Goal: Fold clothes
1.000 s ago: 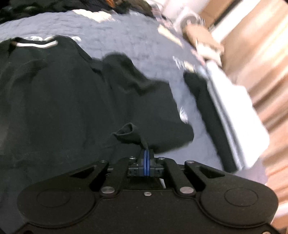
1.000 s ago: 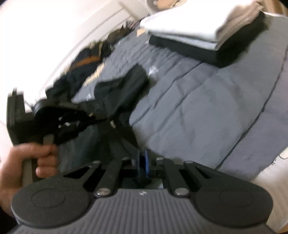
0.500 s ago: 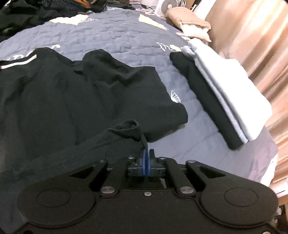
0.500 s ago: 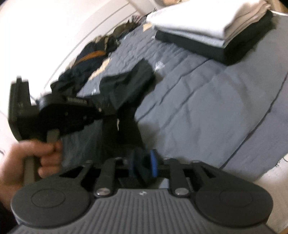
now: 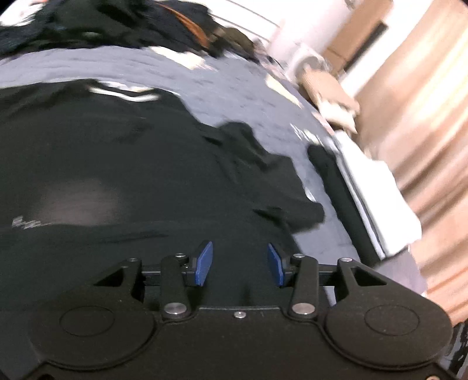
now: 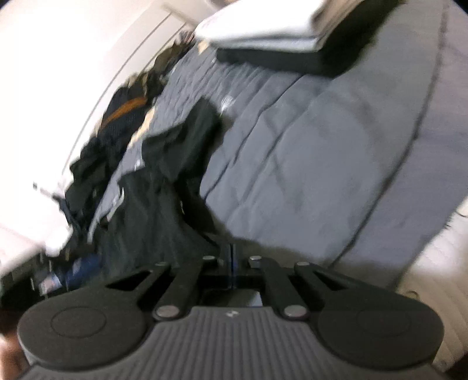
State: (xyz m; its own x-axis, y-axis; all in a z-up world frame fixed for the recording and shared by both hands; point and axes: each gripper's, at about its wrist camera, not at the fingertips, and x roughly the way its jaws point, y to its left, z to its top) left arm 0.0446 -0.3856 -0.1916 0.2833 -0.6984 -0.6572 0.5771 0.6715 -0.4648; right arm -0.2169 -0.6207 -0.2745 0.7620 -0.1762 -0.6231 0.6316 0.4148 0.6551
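A black garment (image 5: 122, 163) with a white collar stripe lies spread on the grey quilted bed cover (image 5: 222, 96). My left gripper (image 5: 239, 263) hovers just above its near part, open, with its blue pads (image 5: 204, 261) wide apart and nothing between them. In the right wrist view the same black garment (image 6: 163, 187) runs from the bed up to my right gripper (image 6: 231, 263), which is shut with the dark cloth reaching its tips. Both views are blurred by motion.
A stack of folded clothes (image 5: 377, 187), white on black, sits at the bed's right edge, also seen as the folded stack (image 6: 278, 32). A heap of dark clothes (image 5: 122, 26) lies at the far side. A beige curtain (image 5: 433, 131) hangs to the right.
My left gripper has opened and let go of the garment's edge. The right gripper's jaws, slightly apart half a second ago, are shut again. The hand with the left gripper has left the right view.
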